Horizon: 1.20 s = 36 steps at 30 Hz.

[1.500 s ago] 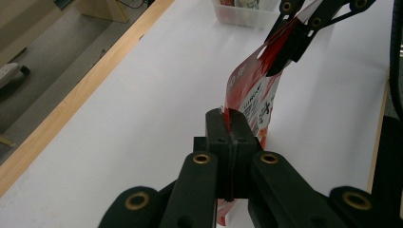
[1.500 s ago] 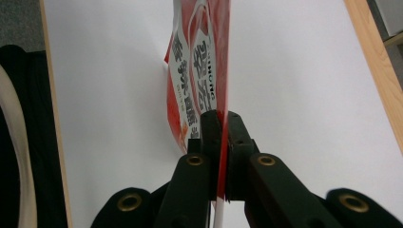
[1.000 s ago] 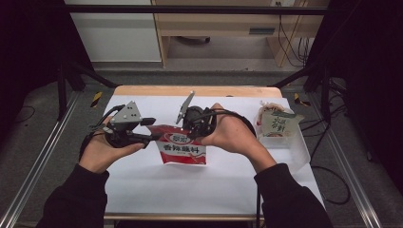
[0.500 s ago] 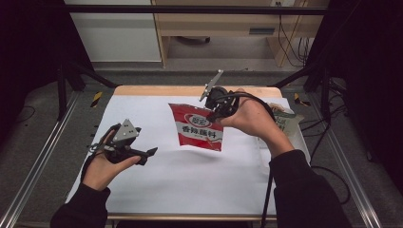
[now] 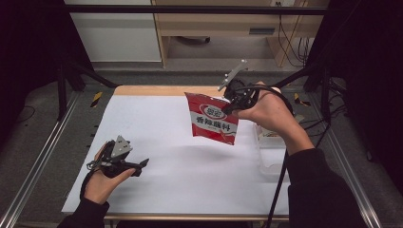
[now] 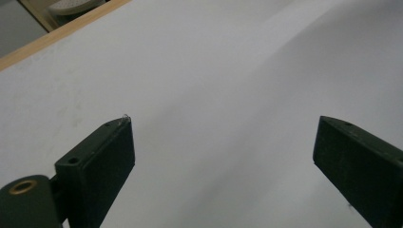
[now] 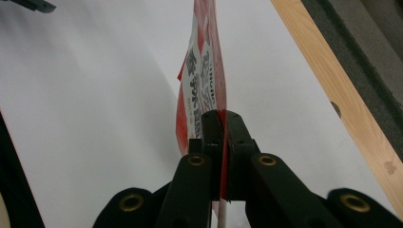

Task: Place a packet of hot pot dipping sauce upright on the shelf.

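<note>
High view: right gripper (image 5: 227, 105) pinches red packet (image 5: 212, 123) aloft

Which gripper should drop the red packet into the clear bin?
Right. The right gripper is shut on the red packet, beside the clear bin; the left gripper is open, far across the table.

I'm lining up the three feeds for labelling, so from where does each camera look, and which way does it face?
High view: sits above the person's side, looking forward and down on the white table; both forearms, the left gripper and the right gripper show.
Left gripper view: rides the left gripper, looking along its wide-apart jaws at bare tabletop.
Right gripper view: rides the right gripper, looking along jaws shut on the red packet.
Shared: the red packet and the table appear in the high and right gripper views.
</note>
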Each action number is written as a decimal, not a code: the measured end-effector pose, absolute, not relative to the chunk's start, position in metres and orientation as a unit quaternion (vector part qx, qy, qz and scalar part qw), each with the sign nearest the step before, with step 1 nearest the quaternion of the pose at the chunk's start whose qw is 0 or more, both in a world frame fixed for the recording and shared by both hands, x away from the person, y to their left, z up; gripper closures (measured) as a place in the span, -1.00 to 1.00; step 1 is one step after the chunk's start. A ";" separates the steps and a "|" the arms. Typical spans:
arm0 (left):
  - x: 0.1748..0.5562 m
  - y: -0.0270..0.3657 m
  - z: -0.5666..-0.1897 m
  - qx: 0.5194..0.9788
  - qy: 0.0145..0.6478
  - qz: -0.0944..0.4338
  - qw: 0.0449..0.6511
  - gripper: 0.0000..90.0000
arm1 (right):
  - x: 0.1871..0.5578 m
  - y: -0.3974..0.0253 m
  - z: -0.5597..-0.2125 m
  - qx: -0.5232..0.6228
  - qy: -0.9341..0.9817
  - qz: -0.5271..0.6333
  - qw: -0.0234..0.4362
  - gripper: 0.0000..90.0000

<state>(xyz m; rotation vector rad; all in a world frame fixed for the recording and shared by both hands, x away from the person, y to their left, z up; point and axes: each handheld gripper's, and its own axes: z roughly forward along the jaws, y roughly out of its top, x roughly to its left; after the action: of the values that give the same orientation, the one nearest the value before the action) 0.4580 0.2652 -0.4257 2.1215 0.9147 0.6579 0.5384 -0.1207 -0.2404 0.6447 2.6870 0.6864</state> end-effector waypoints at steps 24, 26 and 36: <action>0.464 0.304 -0.450 0.796 0.423 0.256 0.350 -0.88 | 0.507 -0.187 -0.217 0.267 0.911 0.267 0.166 1.00; 0.465 0.306 -0.450 0.792 0.428 0.258 0.350 -0.88 | 0.505 -0.191 -0.216 0.272 0.909 0.269 0.167 1.00; 0.465 0.310 -0.448 0.789 0.433 0.260 0.351 -0.87 | 0.494 -0.213 -0.211 0.287 0.903 0.270 0.173 1.00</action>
<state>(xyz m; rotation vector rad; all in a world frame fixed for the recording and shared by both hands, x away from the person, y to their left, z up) 0.4649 0.3102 -0.4484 2.0415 1.1199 0.6724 0.4942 -0.2127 -0.2112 0.8150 2.5610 0.7649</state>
